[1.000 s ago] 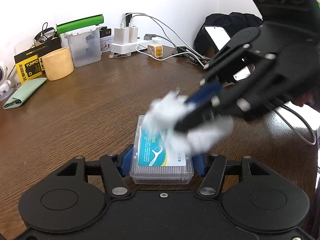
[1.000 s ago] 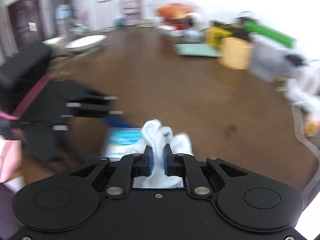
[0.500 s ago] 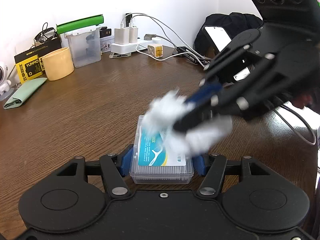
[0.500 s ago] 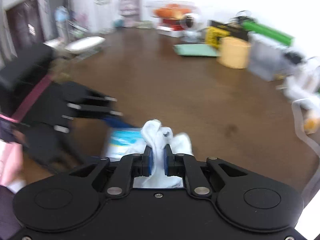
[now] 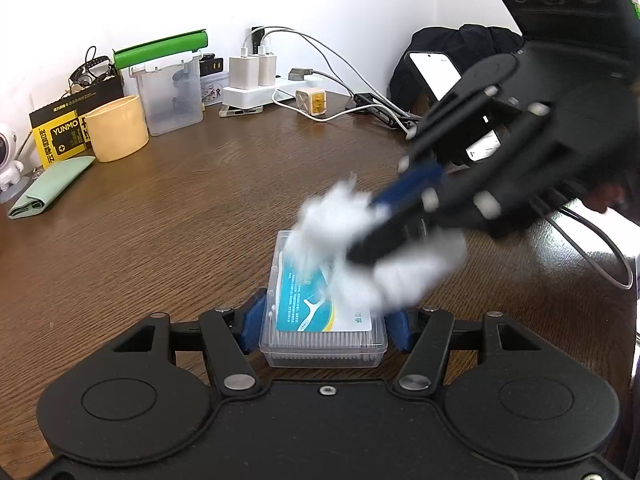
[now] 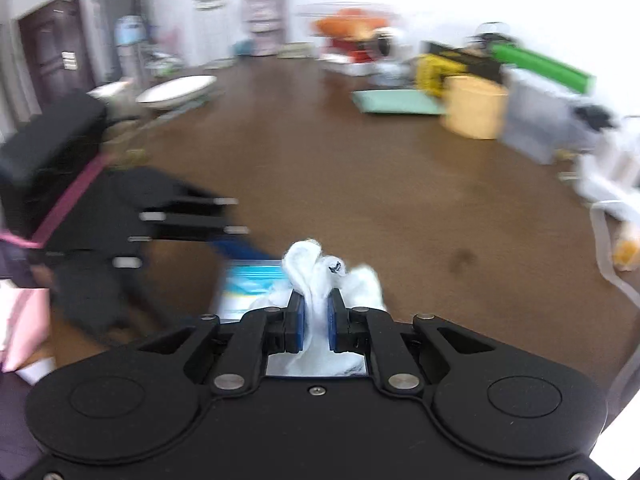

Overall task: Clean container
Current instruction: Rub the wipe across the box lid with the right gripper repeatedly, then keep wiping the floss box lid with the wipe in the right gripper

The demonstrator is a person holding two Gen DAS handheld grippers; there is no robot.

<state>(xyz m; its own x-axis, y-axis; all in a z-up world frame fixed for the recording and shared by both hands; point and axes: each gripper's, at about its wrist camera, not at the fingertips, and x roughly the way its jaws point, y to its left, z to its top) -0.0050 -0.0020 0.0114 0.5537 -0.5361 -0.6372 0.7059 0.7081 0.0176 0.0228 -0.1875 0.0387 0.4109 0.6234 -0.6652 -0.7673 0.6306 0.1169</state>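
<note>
While I wipe: clear plastic box with blue-and-white label (image 5: pixel 324 312) sits pinched between my left claw (image 5: pixel 325 322), on the brown wooden table (image 5: pixel 180 220).
Right claw (image 6: pixel 314 320): clamped on crumpled white cloth (image 6: pixel 320 276), over the lid's far right.
Change: barely any; wiping continues.
Unclear: cloth blurred, lid contact uncertain.

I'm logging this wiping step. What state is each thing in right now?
Clear floss-pick container: lid closed, flat on the table, clamped.
White cloth: bunched, pressed on the container's lid.
Left gripper: shut on the container.
Right gripper: shut on the cloth.
Yellow cup: upright.
</note>
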